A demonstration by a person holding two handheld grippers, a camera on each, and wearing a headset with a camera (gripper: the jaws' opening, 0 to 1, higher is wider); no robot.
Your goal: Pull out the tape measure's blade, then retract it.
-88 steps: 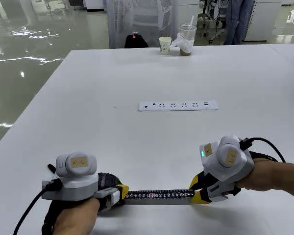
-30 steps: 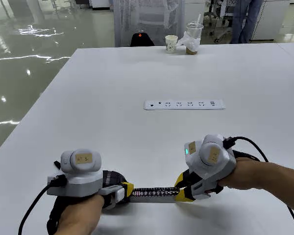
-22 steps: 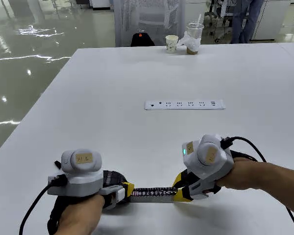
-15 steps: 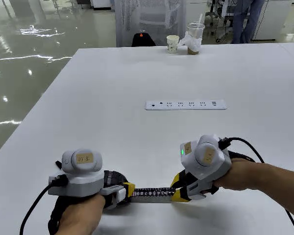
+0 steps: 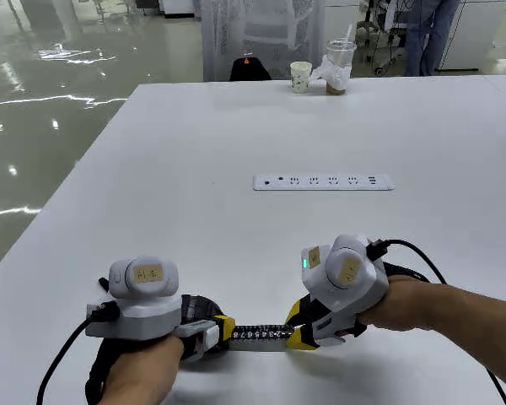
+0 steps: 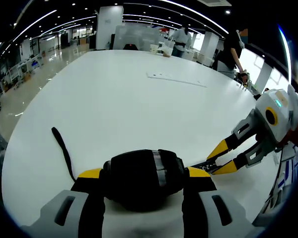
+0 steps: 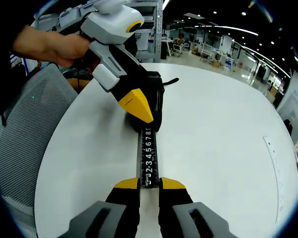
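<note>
Your three viewpoints.
Head looks down the table; your gripper cameras face each other closely, sharing the blade.

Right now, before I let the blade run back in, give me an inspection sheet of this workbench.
Surface: white table, no spills seen.
Job's things: tape measure case on the table; blade pulled out a short way, numbers up.
Clutter: power strip mid-table; paper cup and plastic cup at the far edge.
Grippers: left tongs shut on the case; right tongs shut on the blade's end.
Cables: black cable from the right gripper, another from the left; the case's strap lies loose on the table.
Surroundings: glossy floor; a person stands beyond the table.
</note>
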